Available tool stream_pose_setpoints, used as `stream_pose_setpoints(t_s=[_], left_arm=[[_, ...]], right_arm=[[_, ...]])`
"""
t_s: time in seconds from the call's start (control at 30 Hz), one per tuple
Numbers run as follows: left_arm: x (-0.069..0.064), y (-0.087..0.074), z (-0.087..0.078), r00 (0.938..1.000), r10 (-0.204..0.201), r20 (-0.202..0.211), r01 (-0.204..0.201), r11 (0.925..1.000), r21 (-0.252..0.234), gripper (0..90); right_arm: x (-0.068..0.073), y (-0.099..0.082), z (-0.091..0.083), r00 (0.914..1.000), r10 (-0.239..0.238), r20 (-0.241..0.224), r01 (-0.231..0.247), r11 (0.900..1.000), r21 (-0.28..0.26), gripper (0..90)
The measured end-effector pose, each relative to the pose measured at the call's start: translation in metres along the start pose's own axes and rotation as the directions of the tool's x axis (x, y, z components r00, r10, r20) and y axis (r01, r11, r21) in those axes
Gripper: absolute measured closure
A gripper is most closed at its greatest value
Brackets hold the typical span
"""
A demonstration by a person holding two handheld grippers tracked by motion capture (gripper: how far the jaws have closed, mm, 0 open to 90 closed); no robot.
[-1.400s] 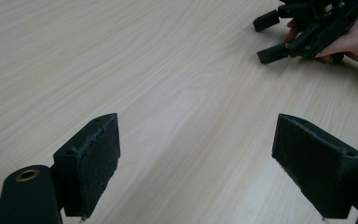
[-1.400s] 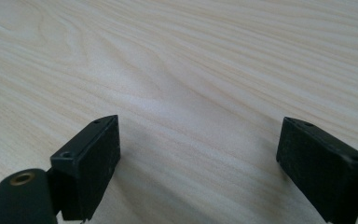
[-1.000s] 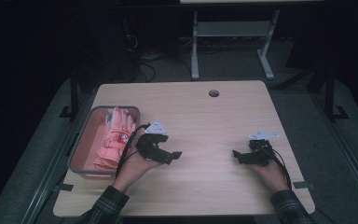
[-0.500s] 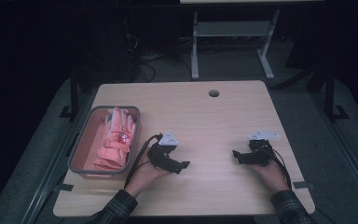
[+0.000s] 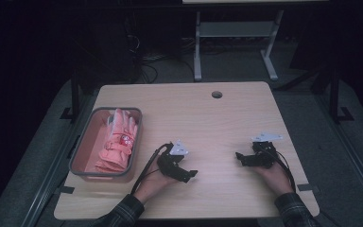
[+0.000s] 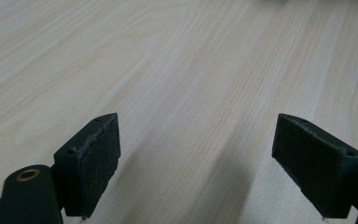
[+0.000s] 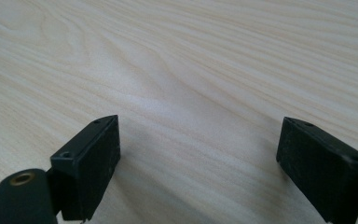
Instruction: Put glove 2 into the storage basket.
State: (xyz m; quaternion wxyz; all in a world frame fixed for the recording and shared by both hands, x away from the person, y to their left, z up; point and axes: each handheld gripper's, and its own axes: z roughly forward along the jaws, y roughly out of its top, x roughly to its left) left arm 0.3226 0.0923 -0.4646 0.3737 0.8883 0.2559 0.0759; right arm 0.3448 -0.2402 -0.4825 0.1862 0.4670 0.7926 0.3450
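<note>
Gloves (image 5: 116, 143), pink and piled loosely, lay in the grey bin (image 5: 135, 142) at the left edge of the table (image 5: 208, 118), and I judged them the things to be worked, being the nearest goods to my left gripper (image 5: 187, 174). That gripper sat just right of the bin, low over bare wood and angled toward the table's middle rather than at the bin, which I read as a parked, ready pose and not a reach. My right gripper (image 5: 239, 157) rested well apart on the right side, pointing inward, probably to leave the centre free as a working area. From the high view I could place bin, gloves and both hands relative to one another, but the jaw gaps were too small there to judge. The left gripper view (image 6: 196, 154) settled that: both black pads stood wide with nothing but wood grain between them. The right gripper view (image 7: 198, 158) told the same, jaws spread wide and holding nothing, though neither of these close views gave me the bin.
</note>
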Motion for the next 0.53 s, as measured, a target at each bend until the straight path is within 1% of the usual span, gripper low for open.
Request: stream_pose_setpoints(t_s=[0.1, 0.2, 0.23, 0.27, 0.4, 0.53], left_arm=[[-0.0021, -0.0017, 0.0047, 0.9996, 0.021, -0.016, -0.021, 0.9996, 0.017, 14.4], [-0.0032, -0.0032, 0.0072, 0.9994, 0.031, -0.014, -0.031, 0.9992, 0.026, 14.4], [-0.004, -0.004, 0.0082, 0.999, 0.039, -0.02, -0.038, 0.9987, 0.032, 14.4], [-0.0048, -0.0045, 0.0083, 0.9986, 0.048, -0.024, -0.047, 0.9984, 0.032, 14.3], [-0.0055, -0.0049, 0.0081, 0.9985, 0.05, -0.023, -0.05, 0.9983, 0.032, 14.3], [-0.0045, -0.0074, 0.0078, 0.9982, 0.057, -0.019, -0.057, 0.9983, 0.016, 13.8]], right_arm=[[0.0002, 0.0001, 0.0, 1.0, 0.003, 0.0, -0.003, 1.0, -0.001, 12.9], [0.0002, 0.0, 0.0, 1.0, 0.003, 0.0, -0.003, 1.0, -0.001, 12.9], [0.0002, 0.0001, 0.0, 1.0, 0.003, 0.0, -0.003, 1.0, -0.001, 12.9], [0.0002, 0.0001, 0.0, 1.0, 0.003, 0.0, -0.003, 1.0, -0.001, 12.9], [0.0004, 0.0001, 0.0001, 1.0, 0.003, -0.002, -0.003, 1.0, -0.002, 12.9], [0.0003, 0.0001, 0.0001, 1.0, 0.001, -0.002, -0.001, 1.0, -0.002, 12.9]])
